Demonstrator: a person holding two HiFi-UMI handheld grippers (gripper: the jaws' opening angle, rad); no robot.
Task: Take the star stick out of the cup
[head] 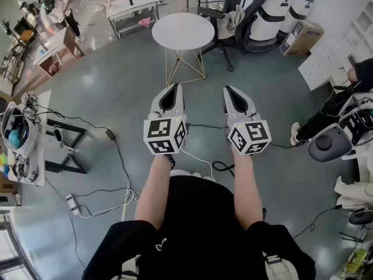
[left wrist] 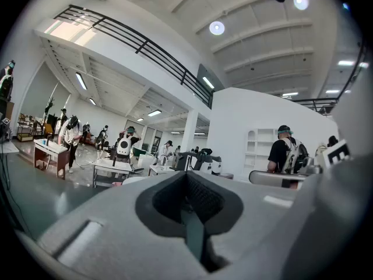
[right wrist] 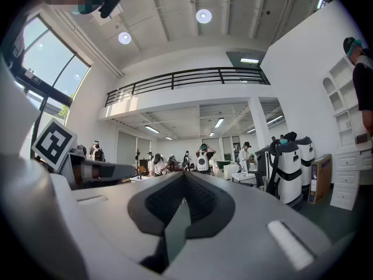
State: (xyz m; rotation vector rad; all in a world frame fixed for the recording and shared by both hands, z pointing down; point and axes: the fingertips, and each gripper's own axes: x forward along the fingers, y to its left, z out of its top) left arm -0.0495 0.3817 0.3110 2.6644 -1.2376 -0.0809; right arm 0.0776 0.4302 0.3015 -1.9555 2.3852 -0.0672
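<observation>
No cup and no star stick shows in any view. In the head view my left gripper (head: pixel 173 87) and right gripper (head: pixel 228 89) are held side by side at waist height over the grey floor, pointing forward toward a round white table (head: pixel 183 31). Both have their jaws together with nothing between them. In the left gripper view the left gripper (left wrist: pixel 187 175) points level across a big hall, jaws meeting at the tip. The right gripper view shows the right gripper (right wrist: pixel 185 177) the same way, closed and empty.
The round table stands on thin gold legs about two steps ahead. A black office chair (head: pixel 236 22) and white machines (head: pixel 282 4) are behind it. Cables (head: pixel 96 206) trail on the floor at left near a cluttered bench (head: pixel 23 139). A person (head: pixel 332 107) and a grey stool (head: pixel 326 147) are at right.
</observation>
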